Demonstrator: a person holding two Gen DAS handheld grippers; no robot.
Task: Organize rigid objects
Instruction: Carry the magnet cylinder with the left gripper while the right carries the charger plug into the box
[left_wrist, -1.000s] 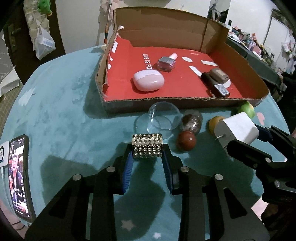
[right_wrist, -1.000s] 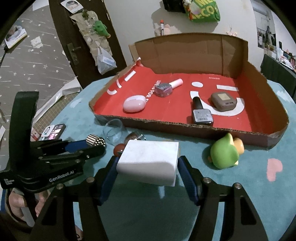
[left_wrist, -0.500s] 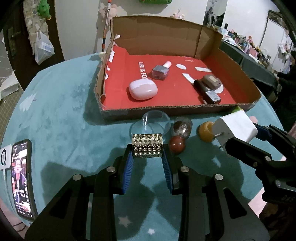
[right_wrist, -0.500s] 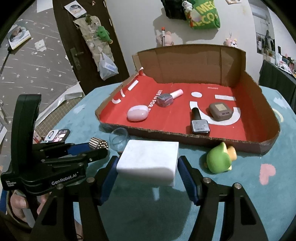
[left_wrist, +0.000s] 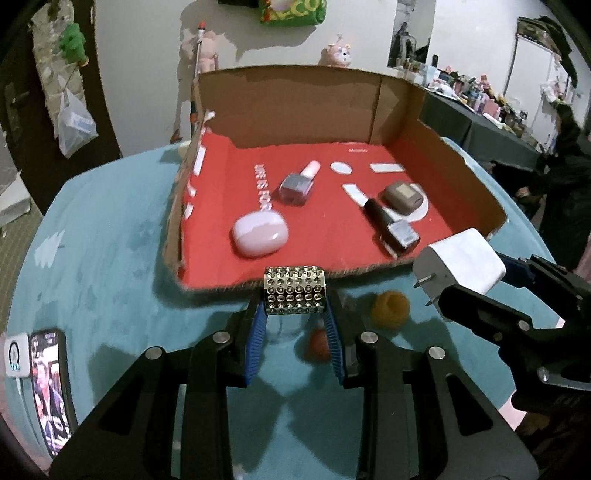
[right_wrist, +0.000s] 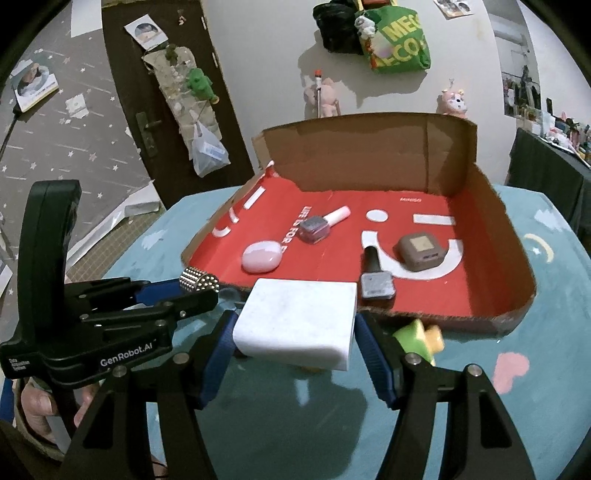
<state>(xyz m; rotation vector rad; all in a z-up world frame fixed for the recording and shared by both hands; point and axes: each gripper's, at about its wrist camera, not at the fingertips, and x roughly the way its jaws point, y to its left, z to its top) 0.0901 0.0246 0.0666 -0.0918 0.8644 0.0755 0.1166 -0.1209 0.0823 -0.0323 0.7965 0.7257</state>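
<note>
- Left wrist view: the left gripper (left_wrist: 295, 314) is clamping a studded metal block (left_wrist: 294, 290) by its two end faces between the blue pads, and the block is hanging clear of the teal tablecloth (left_wrist: 103, 258), just in front of the near wall of the cardboard box (left_wrist: 306, 107).
- It is looking stiff and fairly dense for its size; the spiked faces are likely biting into rubber but sliding on anything hard, so the flat ends are the sensible place to hold.
- Inside the box, a pink earbud case (left_wrist: 259, 234), a pink-capped nail polish bottle (left_wrist: 297, 182), a dark-capped nail polish bottle (left_wrist: 391, 225) and a brown earbud case (left_wrist: 403, 196) are lying apart on the red floor.
- The glass bottles are seeming the most fragile of these.
- An orange ball (left_wrist: 390, 309) and a red ball (left_wrist: 318, 344) are sitting on the cloth below the grippers, and a phone (left_wrist: 50, 387) is lying at the left edge.
- Right wrist view: the right gripper (right_wrist: 295, 334) is squeezing a white wall charger (right_wrist: 297, 323) across its two short sides, carried in front of the box's near wall.
- The charger is appearing rigid, light and smooth-skinned, so a grip across the broad body, well away from the prongs seen in the other view, is probably safest against slipping.
- A green toy (right_wrist: 415, 341) is resting on the cloth beside the right pad.
</note>
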